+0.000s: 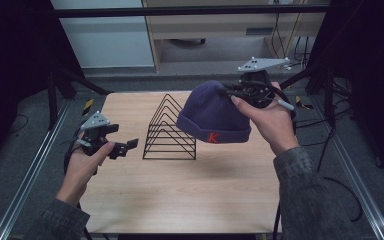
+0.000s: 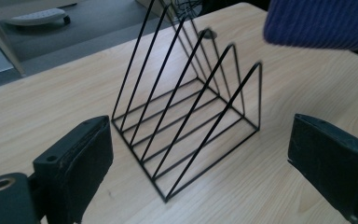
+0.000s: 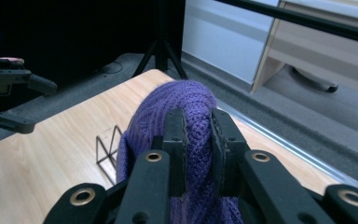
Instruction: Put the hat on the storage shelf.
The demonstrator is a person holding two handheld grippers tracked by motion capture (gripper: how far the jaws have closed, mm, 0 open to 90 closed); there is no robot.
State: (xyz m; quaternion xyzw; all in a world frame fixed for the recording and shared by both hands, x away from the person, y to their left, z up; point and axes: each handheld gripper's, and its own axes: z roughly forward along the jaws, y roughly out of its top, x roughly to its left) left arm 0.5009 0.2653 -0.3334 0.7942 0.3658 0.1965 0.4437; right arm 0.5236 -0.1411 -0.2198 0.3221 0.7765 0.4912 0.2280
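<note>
Purple ribbed knit beanie (image 1: 212, 114) with an orange "K" on its cuff is held clear above the light wooden bench (image 1: 180, 190), pinched at its crown by the right tongs (image 1: 236, 95). In the right gripper view both black pads (image 3: 175, 140) are seen pressed into a fold of knit (image 3: 191, 116), with fabric bunched between them. The hat is hung cuff-down, over the right part of the bench, just beside and above the black wire triangular file rack (image 1: 170, 131).

Left tongs (image 1: 125, 146) are spread wide with nothing between them; the pads (image 2: 81, 163) are seen well apart in the left gripper view, aimed at the rack (image 2: 186, 112), which is stood upright on the bench. The left tongs are held at the bench's left edge, apart from rack and hat.
</note>
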